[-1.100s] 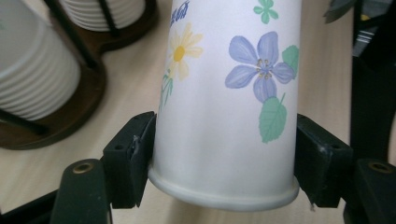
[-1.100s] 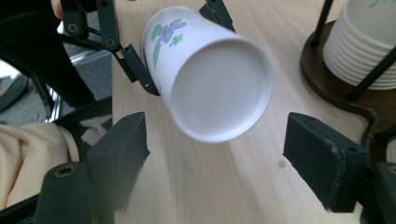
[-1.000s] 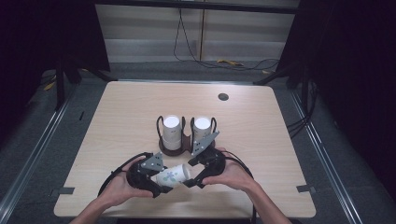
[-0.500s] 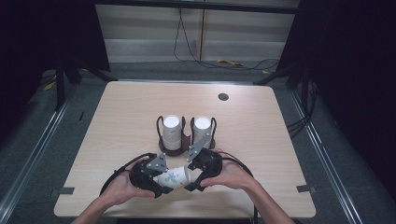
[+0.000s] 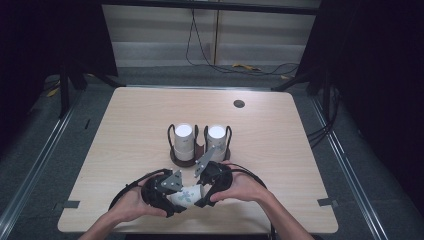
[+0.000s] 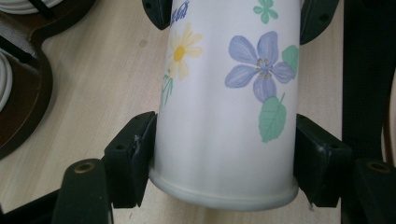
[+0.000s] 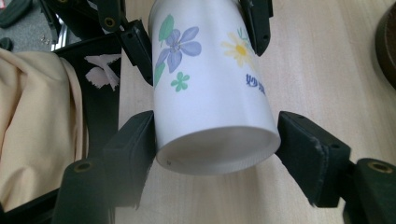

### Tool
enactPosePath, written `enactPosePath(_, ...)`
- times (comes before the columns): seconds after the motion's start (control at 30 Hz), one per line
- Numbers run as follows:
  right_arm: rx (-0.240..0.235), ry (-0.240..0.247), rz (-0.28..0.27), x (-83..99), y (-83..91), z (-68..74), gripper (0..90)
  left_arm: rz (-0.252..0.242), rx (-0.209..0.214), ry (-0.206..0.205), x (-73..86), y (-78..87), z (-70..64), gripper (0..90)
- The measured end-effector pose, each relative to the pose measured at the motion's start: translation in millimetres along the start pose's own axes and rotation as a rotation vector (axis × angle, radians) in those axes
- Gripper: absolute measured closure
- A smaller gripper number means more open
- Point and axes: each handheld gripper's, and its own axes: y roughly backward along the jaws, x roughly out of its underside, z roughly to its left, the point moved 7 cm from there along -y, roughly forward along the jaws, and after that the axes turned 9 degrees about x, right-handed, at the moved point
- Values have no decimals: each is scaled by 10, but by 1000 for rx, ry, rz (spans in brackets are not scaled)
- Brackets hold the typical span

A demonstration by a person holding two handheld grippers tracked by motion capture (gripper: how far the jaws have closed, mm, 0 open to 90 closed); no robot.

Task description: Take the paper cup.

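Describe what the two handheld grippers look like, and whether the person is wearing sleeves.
Both the left gripper and the right gripper are black, blocky units, each topped by a grey three-cornered plate. A black cable loops back from each across the table. Up close, the fingers are chunky matte-black blocks with bolt holes at their bases. The forearms are bare, with no sleeves in view.

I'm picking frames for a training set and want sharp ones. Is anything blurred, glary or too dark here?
High view: table evenly lit, surroundings nearly black, the flowered cup small and soft. Left gripper view: cup print sharp, no glare. Right gripper view: cup sharp, its own near left jaw smeared out of focus.
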Motion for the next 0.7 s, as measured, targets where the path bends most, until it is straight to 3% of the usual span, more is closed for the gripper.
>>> enactPosePath(0.2, -18, 16, 29, 19, -22, 40, 364, -12, 8, -4, -9, 8, -7, 300)
enactPosePath(0.4, -26, 13, 17, 33, -3, 45, 371, -22, 14, -16, -20, 6, -14, 288)
enactPosePath(0.7, -52, 5, -4, 63, 34, 51, 373, -52, 40, 17, -32, -32, -40, 198)
